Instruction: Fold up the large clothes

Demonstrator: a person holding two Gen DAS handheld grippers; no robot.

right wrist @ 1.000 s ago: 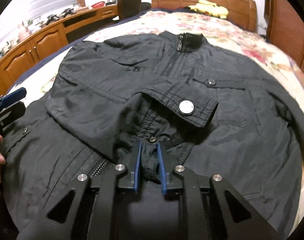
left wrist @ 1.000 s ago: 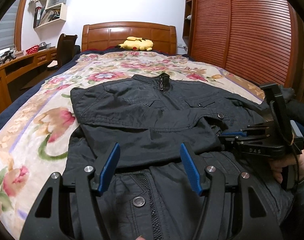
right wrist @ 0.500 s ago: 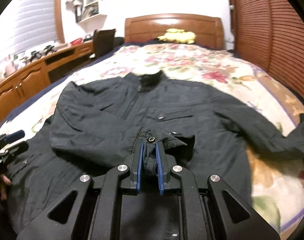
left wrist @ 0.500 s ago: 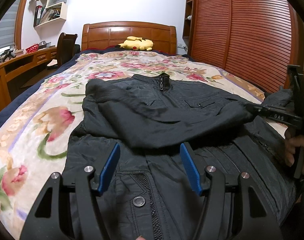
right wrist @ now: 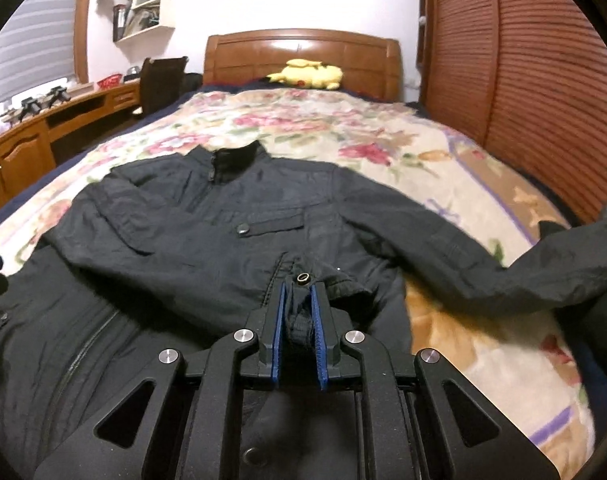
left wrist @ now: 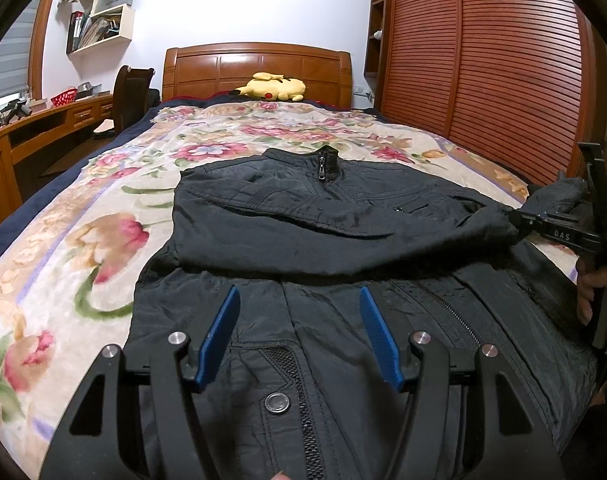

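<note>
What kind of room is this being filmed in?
A bedroom in a home, most likely. A bed with a flowered blanket and wooden headboard fills it, a yellow plush toy lies by the headboard, and a slatted wardrobe lines one wall.

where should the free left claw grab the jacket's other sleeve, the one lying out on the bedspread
Probably its cuff end, approached from the wardrobe side. That sleeve lies flat and stretched away from the black jacket, so the end is the freest part. The left claw is open.
</note>
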